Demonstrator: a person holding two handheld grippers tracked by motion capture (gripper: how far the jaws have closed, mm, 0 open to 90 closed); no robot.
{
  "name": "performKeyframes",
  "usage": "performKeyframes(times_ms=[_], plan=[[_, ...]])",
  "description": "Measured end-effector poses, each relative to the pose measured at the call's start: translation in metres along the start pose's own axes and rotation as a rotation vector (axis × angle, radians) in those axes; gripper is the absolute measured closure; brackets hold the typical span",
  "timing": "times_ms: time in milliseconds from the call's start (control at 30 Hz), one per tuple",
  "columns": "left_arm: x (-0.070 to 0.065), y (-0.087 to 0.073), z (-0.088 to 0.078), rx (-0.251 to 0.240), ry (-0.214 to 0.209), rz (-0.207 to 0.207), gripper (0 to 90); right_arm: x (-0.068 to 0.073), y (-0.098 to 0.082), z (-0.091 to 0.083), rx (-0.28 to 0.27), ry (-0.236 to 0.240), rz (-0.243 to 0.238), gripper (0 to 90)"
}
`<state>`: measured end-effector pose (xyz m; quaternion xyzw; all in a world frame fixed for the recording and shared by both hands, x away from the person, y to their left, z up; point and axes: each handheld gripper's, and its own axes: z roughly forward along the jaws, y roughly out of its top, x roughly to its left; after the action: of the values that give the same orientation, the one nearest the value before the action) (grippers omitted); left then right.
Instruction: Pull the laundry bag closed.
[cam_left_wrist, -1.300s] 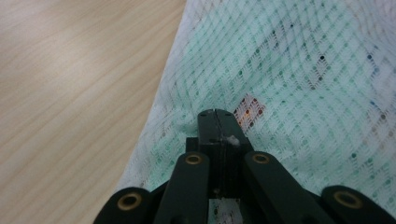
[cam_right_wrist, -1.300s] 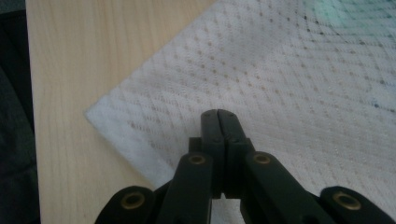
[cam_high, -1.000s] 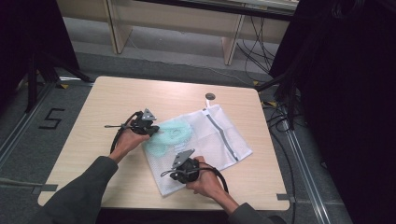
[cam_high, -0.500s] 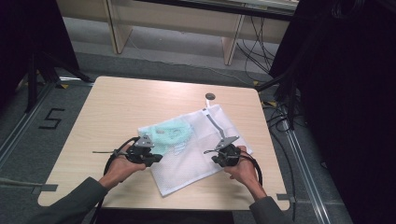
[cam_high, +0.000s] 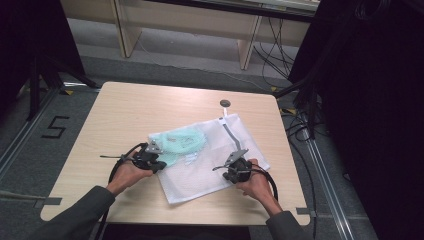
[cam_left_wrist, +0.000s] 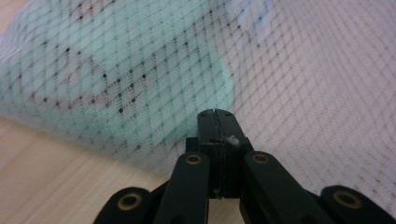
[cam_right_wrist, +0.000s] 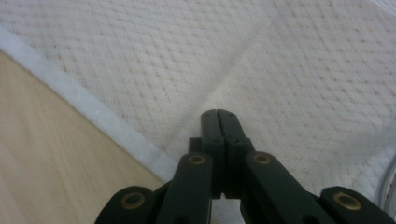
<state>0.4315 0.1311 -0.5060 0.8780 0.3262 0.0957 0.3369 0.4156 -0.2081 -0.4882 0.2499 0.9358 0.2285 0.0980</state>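
Observation:
A white mesh laundry bag (cam_high: 210, 165) lies flat on the wooden table (cam_high: 125, 115), with a mint-green garment (cam_high: 177, 142) inside its left half. My left gripper (cam_high: 159, 164) rests at the bag's left edge. In the left gripper view its jaws are shut, tips (cam_left_wrist: 215, 114) low over the mesh (cam_left_wrist: 303, 93) where the green cloth (cam_left_wrist: 116, 79) shows through. My right gripper (cam_high: 229, 172) sits on the bag's right part. Its jaws are shut too, tips (cam_right_wrist: 218, 113) just above the white mesh (cam_right_wrist: 280, 60), near the hemmed edge (cam_right_wrist: 93, 112).
A grey zipper strip (cam_high: 231, 131) runs along the bag's far right side. A small dark round object (cam_high: 225, 103) lies near the table's far edge. Cables loop from both grippers. Bare table stretches to the left and behind the bag.
The left gripper came toward the near edge, from the bag's far left side to its near left side. The right gripper slid right, from the bag's front edge to its right part.

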Motion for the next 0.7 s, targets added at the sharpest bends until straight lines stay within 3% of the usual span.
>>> performKeyframes(times_ms=[100,200,267,300,333,400,433,700], plan=[[0.007,-0.002,-0.004,0.017,0.027,0.009,89.7,0.014,0.006,0.002,0.001,0.033,-0.041,90.0],[0.009,-0.004,-0.006,0.025,0.03,0.01,89.7,0.022,0.009,0.003,0.003,0.057,-0.048,90.0],[0.012,-0.006,-0.007,0.021,0.033,0.003,89.7,0.032,0.013,0.005,-0.001,0.071,-0.08,90.0],[0.014,-0.006,-0.009,0.026,0.031,0.023,89.7,0.032,0.013,0.005,-0.001,0.071,-0.08,90.0],[0.015,-0.007,-0.009,0.027,0.028,0.006,89.7,0.037,0.015,0.005,-0.001,0.08,-0.087,90.0],[0.016,-0.009,-0.011,0.029,0.032,0.003,89.7,0.042,0.017,0.006,-0.006,0.089,-0.098,90.0],[0.017,-0.01,-0.013,0.03,0.033,0.02,89.7,0.042,0.017,0.006,-0.006,0.089,-0.098,90.0],[0.025,-0.02,-0.022,0.039,0.057,-0.004,89.7,0.067,0.03,0.013,-0.014,0.141,-0.15,90.0]])
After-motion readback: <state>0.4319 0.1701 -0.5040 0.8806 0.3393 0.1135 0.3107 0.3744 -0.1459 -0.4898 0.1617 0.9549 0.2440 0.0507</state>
